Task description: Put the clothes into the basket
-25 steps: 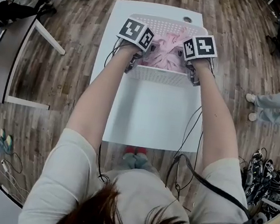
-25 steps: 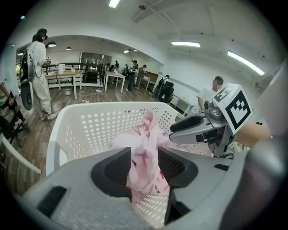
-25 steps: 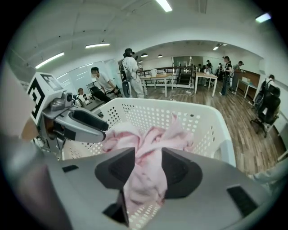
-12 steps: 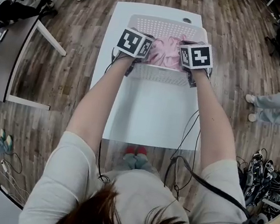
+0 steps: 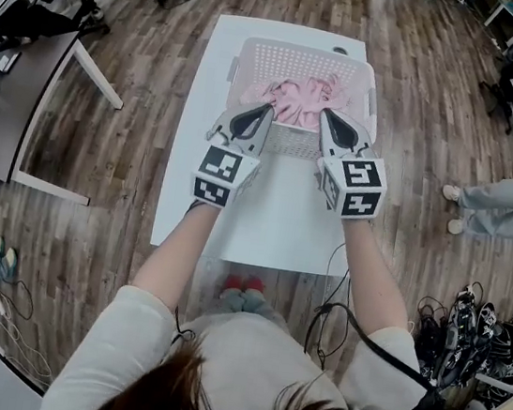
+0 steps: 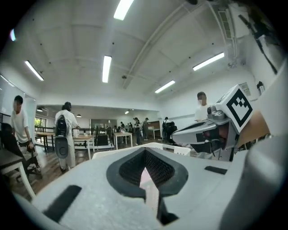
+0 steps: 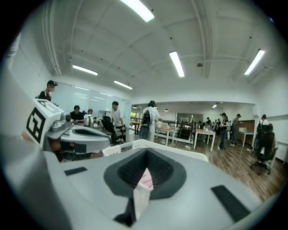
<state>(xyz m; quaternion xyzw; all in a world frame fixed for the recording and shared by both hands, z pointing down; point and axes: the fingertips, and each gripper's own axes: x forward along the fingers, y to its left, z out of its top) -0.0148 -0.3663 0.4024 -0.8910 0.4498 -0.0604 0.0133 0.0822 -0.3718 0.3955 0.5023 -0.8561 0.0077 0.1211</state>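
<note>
what changed, tongs: a second ago both were reaching far out over the basket (image 5: 295, 66), with the marker cubes covering its near half. Now they're pulled back toward the near side and sit higher, with the cubes over the bare surface (image 5: 268, 225).
what changed, jaws: both pairs have just been closing, with pink cloth between them.
left tongs (image 5: 266, 112): clamped tight on a thin strip of the clothes (image 5: 300, 99). You can see the pink sliver pinched between the pads in the left gripper view.
right tongs (image 5: 326, 117): same deal, closed on a small pink-and-white fold that pokes out between the pads.
clothes: a pink bundle inside the basket, toward its near wall. It was bunched under the cubes before. Now it's stretched between the two tips, one end at each.
basket: white and perforated, at the far end of the surface.
left cube (image 5: 218, 173): near-left of the basket.
right cube (image 5: 359, 185): near-right of the basket.
hard to tell: whether the bundle is actually off the basket floor, since the head view looks straight down on it.
hidden: the tongs cover the near corners of the basket. The gripper views are mostly grey jaw tops, with just a bit of white rim past them.
cut off: a pair of legs at the right edge.
</note>
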